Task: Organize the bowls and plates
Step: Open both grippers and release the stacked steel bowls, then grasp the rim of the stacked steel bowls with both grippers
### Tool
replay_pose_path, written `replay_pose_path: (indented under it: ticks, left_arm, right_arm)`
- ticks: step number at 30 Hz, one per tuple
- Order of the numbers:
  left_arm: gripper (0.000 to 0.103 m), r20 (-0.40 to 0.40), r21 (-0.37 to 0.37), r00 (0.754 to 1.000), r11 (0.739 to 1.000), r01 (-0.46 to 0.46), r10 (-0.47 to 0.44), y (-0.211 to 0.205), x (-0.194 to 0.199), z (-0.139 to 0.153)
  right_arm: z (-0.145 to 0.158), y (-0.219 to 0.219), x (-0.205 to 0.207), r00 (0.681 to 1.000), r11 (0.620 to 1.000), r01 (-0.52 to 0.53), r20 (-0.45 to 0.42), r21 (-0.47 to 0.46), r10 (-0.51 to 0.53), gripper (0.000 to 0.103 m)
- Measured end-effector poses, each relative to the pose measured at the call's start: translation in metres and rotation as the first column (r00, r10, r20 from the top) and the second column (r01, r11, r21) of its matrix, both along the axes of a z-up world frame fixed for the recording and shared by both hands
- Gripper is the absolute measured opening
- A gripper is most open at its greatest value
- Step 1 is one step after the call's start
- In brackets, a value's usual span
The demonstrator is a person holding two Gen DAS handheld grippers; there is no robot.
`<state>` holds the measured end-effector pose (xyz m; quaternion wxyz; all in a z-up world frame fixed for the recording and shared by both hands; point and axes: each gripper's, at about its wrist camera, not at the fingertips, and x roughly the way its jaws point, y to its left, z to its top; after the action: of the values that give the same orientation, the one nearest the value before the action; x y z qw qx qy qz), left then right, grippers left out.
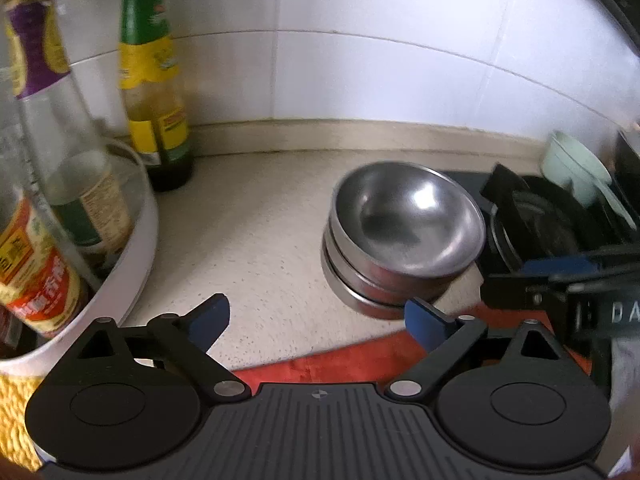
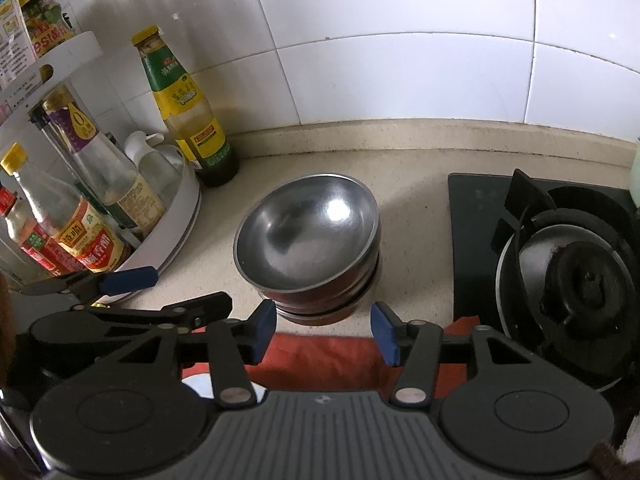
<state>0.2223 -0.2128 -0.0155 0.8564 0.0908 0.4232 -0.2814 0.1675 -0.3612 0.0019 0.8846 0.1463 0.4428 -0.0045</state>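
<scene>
A stack of steel bowls (image 1: 404, 236) stands on the beige counter (image 1: 260, 240), the top one tilted. It also shows in the right wrist view (image 2: 308, 236). My left gripper (image 1: 316, 322) is open and empty, near the counter's front edge, with the stack just beyond its right finger. My right gripper (image 2: 324, 334) is open and empty, its fingers just in front of the stack's base. The right gripper shows at the right edge of the left wrist view (image 1: 560, 280), and the left gripper at the left of the right wrist view (image 2: 120, 280).
A white round rack (image 2: 176, 232) with several sauce bottles stands at the left. A green-labelled bottle (image 2: 188, 108) stands by the tiled wall. A black gas stove (image 2: 568, 272) is at the right. A pale green utensil (image 1: 576, 168) lies behind it. Red cloth (image 2: 332, 356) hangs at the counter's front.
</scene>
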Motion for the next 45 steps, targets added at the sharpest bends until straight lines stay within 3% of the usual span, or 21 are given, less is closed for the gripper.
replay_pose_path:
  ticks: [10, 15, 19, 24, 34, 39, 45]
  left_arm:
    - [0.099, -0.033, 0.014, 0.98, 0.98, 0.196, -0.196, -0.004, 0.03, -0.023]
    - [0.1, -0.016, 0.032, 0.951, 0.95, 0.31, -0.31, -0.025, 0.042, -0.041]
    - [0.103, -0.066, -0.025, 0.92, 0.922, 0.385, -0.386, -0.034, 0.054, -0.054]
    - [0.103, -0.059, -0.038, 0.88, 0.882, 0.469, -0.471, -0.042, 0.06, -0.062]
    - [0.103, -0.02, -0.029, 0.835, 0.835, 0.55, -0.55, -0.053, 0.063, -0.086]
    - [0.103, 0.032, 0.023, 0.824, 0.825, 0.565, -0.565, -0.069, 0.059, -0.099]
    - [0.103, 0.073, 0.045, 0.831, 0.835, 0.549, -0.551, -0.076, 0.056, -0.103]
  right_arm:
    - [-0.004, -0.023, 0.014, 0.998, 0.998, 0.057, -0.019, 0.039, -0.056, 0.056]
    - [-0.017, -0.044, 0.045, 0.996, 0.994, 0.071, -0.058, 0.081, -0.067, 0.062]
    - [-0.032, -0.047, 0.073, 0.994, 0.993, 0.056, -0.095, 0.107, -0.046, 0.062]
    - [-0.049, -0.045, 0.095, 0.99, 0.985, 0.006, -0.139, 0.172, 0.018, 0.062]
    - [-0.077, -0.054, 0.118, 0.984, 0.965, -0.035, -0.162, 0.261, 0.079, 0.065]
    - [-0.084, -0.057, 0.126, 0.983, 0.951, -0.053, -0.153, 0.304, 0.104, 0.067]
    - [-0.087, -0.061, 0.13, 0.986, 0.949, -0.056, -0.131, 0.31, 0.101, 0.068]
